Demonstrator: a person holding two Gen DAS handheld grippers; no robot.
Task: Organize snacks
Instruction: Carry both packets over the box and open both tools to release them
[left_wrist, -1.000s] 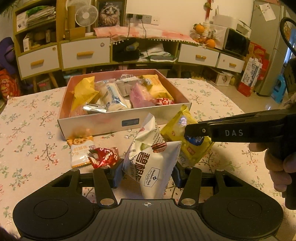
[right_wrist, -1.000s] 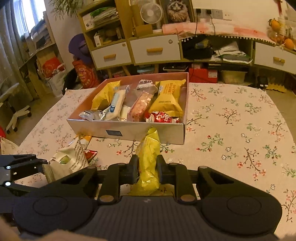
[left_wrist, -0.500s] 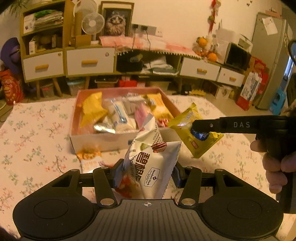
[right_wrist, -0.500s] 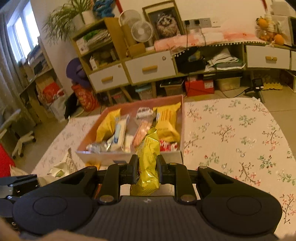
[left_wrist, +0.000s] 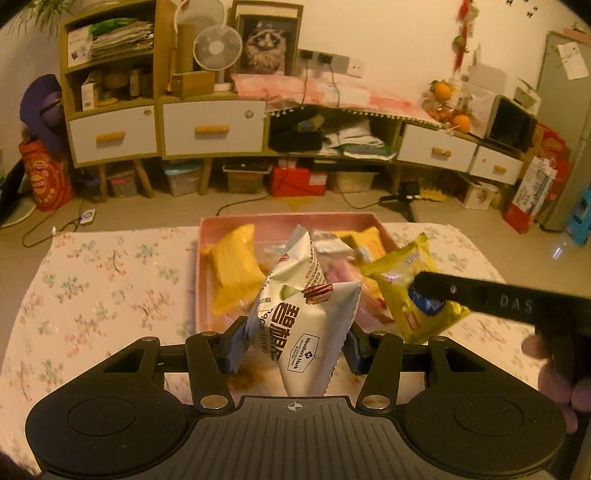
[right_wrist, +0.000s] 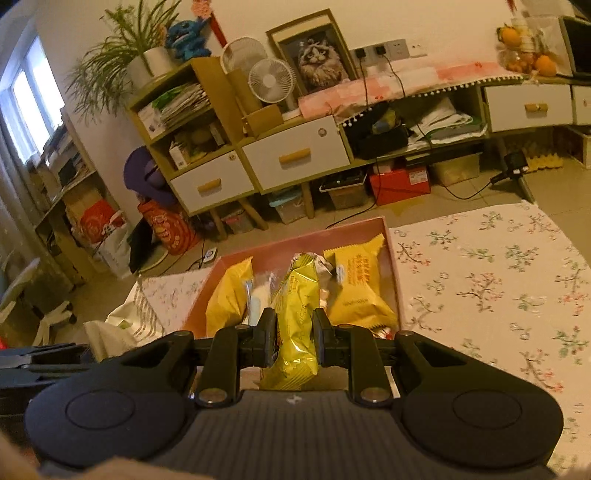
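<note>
Jaws of left gripper (left_wrist: 291, 343) clamped on white packet (left_wrist: 303, 325), right gripper (right_wrist: 294, 338) on yellow packet (right_wrist: 295, 321); pink box (right_wrist: 391, 258) holding yellow snack bags (right_wrist: 356, 291)

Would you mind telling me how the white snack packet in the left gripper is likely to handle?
The white snack packet looks puffy and creased, so probably light and floppy. Its glossy film may slip between the left gripper pads. The contents are hidden, so fragility is unclear.

Floral tablecloth (right_wrist: 498, 280). Behind: shelf unit (left_wrist: 110, 92), white fan (left_wrist: 217, 48), cat picture (left_wrist: 266, 42), oranges (left_wrist: 454, 110), red box (left_wrist: 297, 181) under sideboard.
</note>
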